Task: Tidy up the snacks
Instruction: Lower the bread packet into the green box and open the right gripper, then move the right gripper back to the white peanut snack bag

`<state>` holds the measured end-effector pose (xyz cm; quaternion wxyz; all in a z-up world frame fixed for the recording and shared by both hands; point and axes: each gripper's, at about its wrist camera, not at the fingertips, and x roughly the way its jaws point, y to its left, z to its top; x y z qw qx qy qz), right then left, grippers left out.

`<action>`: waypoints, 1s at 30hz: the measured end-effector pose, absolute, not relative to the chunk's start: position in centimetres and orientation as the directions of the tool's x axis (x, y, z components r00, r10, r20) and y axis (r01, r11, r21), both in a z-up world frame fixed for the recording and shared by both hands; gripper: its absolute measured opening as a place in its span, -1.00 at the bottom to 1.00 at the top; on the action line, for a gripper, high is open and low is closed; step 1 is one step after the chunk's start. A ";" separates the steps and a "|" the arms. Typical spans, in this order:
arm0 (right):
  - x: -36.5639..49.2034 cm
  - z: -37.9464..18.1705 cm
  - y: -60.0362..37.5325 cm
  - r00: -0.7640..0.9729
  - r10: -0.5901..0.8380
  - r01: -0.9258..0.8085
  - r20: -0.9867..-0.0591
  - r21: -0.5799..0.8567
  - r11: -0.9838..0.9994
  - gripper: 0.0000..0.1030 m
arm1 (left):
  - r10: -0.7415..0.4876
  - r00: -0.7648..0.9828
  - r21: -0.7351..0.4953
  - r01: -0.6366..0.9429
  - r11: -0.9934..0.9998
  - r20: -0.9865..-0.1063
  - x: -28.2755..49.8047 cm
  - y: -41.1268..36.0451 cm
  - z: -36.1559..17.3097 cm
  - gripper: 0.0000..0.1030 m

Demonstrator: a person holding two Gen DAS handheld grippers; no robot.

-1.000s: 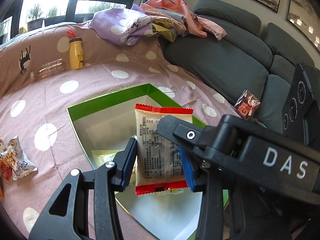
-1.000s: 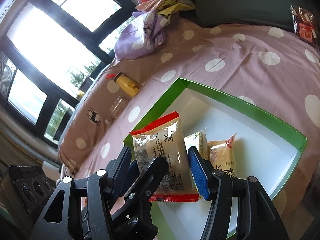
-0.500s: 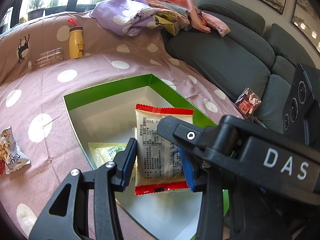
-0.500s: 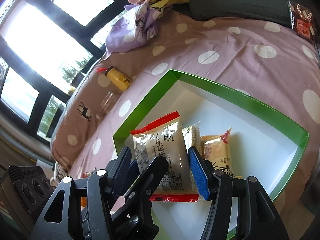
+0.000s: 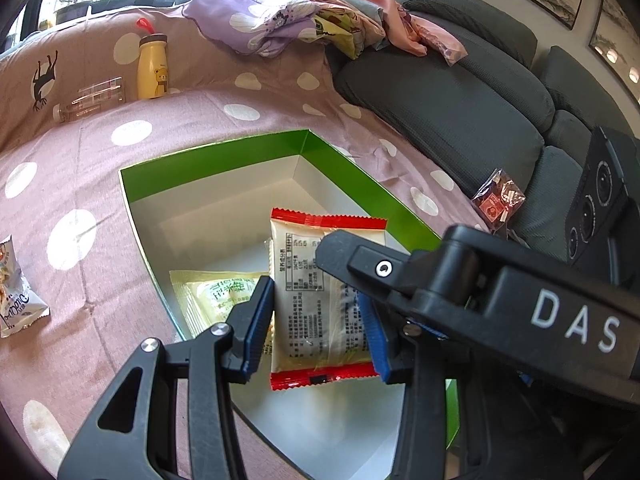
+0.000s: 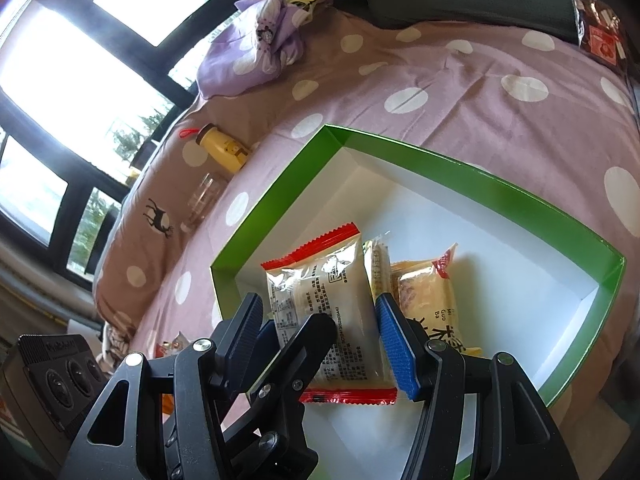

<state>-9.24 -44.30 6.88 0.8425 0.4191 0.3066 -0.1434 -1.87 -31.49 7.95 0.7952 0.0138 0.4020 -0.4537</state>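
Near, left wrist view: left gripper (image 5: 316, 320), 2 fingers w/ blue pads, clenched on 1 red-edged packet (image 5: 304, 280). The pads press its left and right edges, mid-frame. Packet hangs printed side to camera, over the box (image 5: 216, 156), gripper angled down at it.

The right gripper's black body crosses in from the right of the frame, marked "DAS", one finger tip overlapping the packet's upper right corner.

Right wrist view: right gripper (image 6: 320, 328) also tilted down. Its right pad (image 6: 396, 348) lies against the packet's edge. Its left finger stands off the packet, w/ part of the left gripper between. Can't tell if it grips.

Box: 1, green walls, white inside, open, centre of both views. In it, behind the held packet: 2 yellow packets (image 6: 424, 292) side by side in the right view; the left view shows only 1.

Beyond, on the pink dotted cloth (image 5: 100, 160): 1 loose packet (image 5: 16, 304) at the left edge, 1 clear bottle (image 5: 90, 98) lying down, 1 yellow bottle (image 5: 152, 68) upright, both upper left.

Far: 1 heap of clothes (image 5: 280, 20) at top centre, 1 grey sofa (image 5: 440, 100) at right w/ 1 red-and-clear packet (image 5: 498, 200) on it, and 2 framed pics on the wall, upper right.
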 end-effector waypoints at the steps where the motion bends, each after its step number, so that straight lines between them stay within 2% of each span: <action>1: -9.2 6.9 -44.3 0.769 0.014 0.502 -0.639 0.617 0.607 0.20 | -0.710 0.263 -0.345 0.732 0.588 -0.653 -1.9 -31.5 7.9 -0.18; 20: -9.1 6.7 -44.3 0.762 -0.006 0.515 -0.647 0.601 0.611 0.20 | -0.701 0.275 -0.336 0.725 0.601 -0.658 -1.9 -31.2 7.7 -0.19; 30: -9.1 9.1 -42.3 0.800 -0.071 0.476 -0.595 0.558 0.680 0.20 | -0.661 0.408 -0.249 0.700 0.669 -0.629 -2.8 -26.7 10.0 -0.14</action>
